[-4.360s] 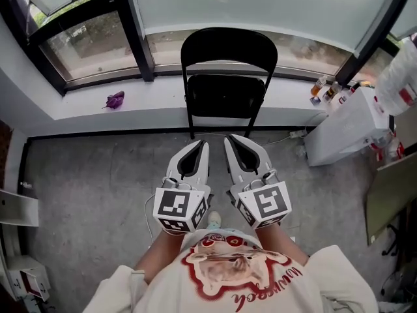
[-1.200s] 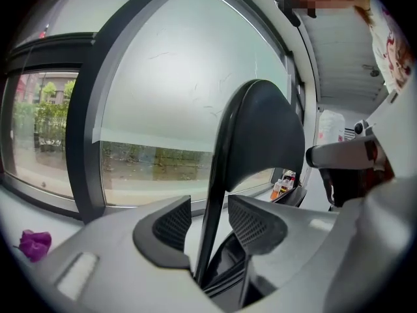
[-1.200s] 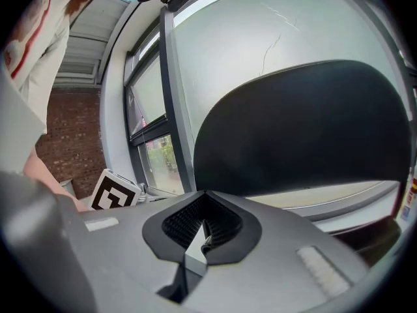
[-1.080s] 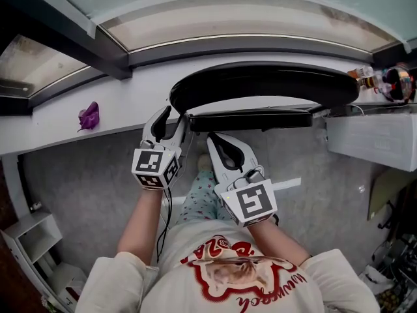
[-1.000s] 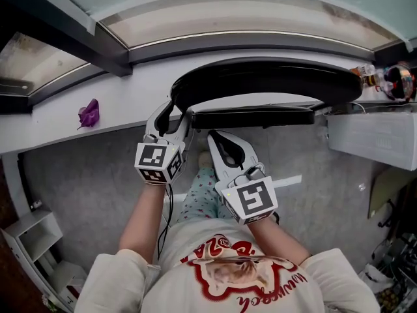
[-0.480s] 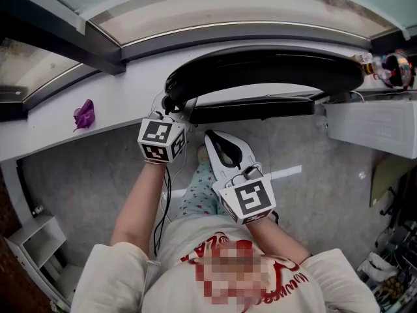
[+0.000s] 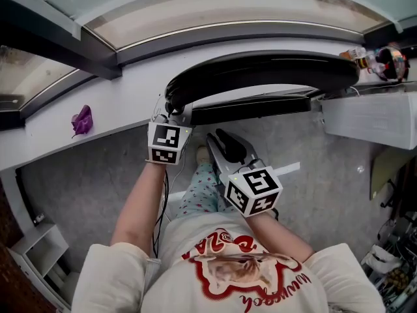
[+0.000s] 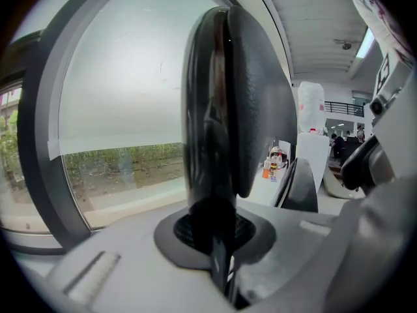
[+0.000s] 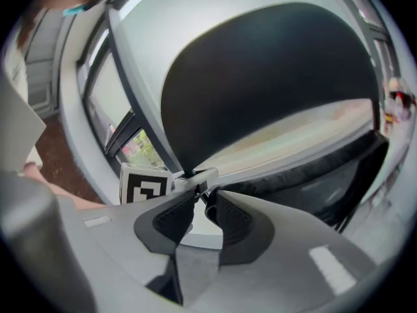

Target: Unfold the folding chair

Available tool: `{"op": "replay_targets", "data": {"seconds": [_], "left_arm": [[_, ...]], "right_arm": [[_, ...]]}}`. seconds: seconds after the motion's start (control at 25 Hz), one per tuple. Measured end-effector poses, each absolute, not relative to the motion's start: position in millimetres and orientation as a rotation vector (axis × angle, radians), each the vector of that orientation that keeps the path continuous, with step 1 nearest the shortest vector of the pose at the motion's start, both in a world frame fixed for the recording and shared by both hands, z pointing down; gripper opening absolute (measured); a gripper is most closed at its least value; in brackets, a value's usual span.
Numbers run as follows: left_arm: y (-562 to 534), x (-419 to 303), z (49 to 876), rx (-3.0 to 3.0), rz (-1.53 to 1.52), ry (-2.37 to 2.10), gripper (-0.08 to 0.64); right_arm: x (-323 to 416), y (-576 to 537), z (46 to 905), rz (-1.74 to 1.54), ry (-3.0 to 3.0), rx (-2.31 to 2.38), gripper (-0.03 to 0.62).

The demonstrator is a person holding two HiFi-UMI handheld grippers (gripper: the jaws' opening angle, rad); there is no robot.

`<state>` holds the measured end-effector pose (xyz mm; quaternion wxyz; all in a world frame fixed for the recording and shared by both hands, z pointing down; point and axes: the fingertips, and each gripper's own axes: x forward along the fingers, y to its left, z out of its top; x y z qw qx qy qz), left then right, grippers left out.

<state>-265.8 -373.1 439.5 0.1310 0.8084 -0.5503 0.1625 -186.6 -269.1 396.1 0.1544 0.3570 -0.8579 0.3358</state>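
Note:
The black folding chair stands folded against the window sill, its backrest [image 7: 260, 70] above the folded-up seat [image 7: 254, 107]. My left gripper [image 7: 171, 108] is shut on the backrest's left edge; in the left gripper view the black backrest [image 8: 228, 96] rises straight out of the left gripper [image 8: 212, 222]. My right gripper [image 7: 218, 138] hangs below the seat's left end, apart from it. The right gripper [image 9: 201, 194] has just been opening its jaws: a narrow gap shows, with nothing between them. Past it are the backrest [image 9: 267, 83] and seat [image 9: 313, 175].
A purple scrap [image 7: 81, 119] lies on the sill at left. A white cabinet [image 7: 371, 119] with bottles [image 7: 374, 57] stands right of the chair. A white shelf [image 7: 32, 246] sits at lower left. The person's legs [image 7: 199, 191] are over the grey floor.
The left gripper has rolled and slid onto the backrest's left edge. The right gripper has sunk a little and rolled, and its jaws have parted slightly.

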Motion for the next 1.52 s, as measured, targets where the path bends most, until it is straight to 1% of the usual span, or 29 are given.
{"op": "replay_targets", "data": {"seconds": [0.12,0.16,0.2,0.24,0.28,0.32,0.4,0.44,0.56,0.68,0.76,1.08,1.16,1.2,1.24,1.28,1.52], "left_arm": [[-372,-264,440,2.365,0.482,-1.589,0.019],[-371,-264,440,2.366,0.485,-1.586,0.019],[-371,-264,441,2.365,0.488,-1.585,0.019],[-370,-264,441,2.361,0.489,-1.587,0.019],[-370,-264,441,2.354,0.49,-1.591,0.019],[-369,-265,441,2.348,0.491,-1.595,0.019],[-370,-264,441,2.343,0.493,-1.598,0.019],[-370,-263,441,2.344,0.494,-1.595,0.019],[-369,-263,442,2.348,0.495,-1.583,0.019],[-369,-264,442,2.348,0.5,-1.579,0.019],[-367,-263,441,2.352,0.505,-1.574,0.019],[-365,-260,440,2.373,0.497,-1.558,0.019],[-362,-259,440,2.379,0.489,-1.552,0.019],[-360,-259,440,2.383,0.491,-1.546,0.022],[-358,-258,440,2.388,0.499,-1.541,0.022],[-356,-257,440,2.393,0.507,-1.535,0.02],[-347,-253,438,2.394,0.485,-1.515,0.022]], "right_arm": [[-173,-277,403,1.304,-2.32,1.143,0.226],[-171,-281,407,1.412,-2.262,1.188,0.258],[-169,-285,411,1.523,-2.199,1.235,0.275],[-168,-289,416,1.642,-2.13,1.287,0.276],[-167,-292,422,1.77,-2.057,1.34,0.258],[-166,-294,428,1.896,-1.982,1.392,0.214],[-166,-299,437,2.078,-1.857,1.476,0.221],[-166,-302,440,2.12,-1.819,1.502,0.243],[-166,-309,446,2.143,-1.753,1.554,0.274],[-163,-317,456,2.131,-1.69,1.628,0.275],[-162,-322,461,2.12,-1.672,1.671,0.262],[-172,-333,467,2.185,-1.584,1.709,0.259],[-175,-337,471,2.15,-1.562,1.71,0.219],[-175,-337,474,2.14,-1.548,1.705,0.208],[-175,-337,477,2.149,-1.541,1.699,0.232],[-175,-335,479,2.174,-1.544,1.697,0.243],[-169,-320,478,2.247,-1.582,1.698,0.238]]}}
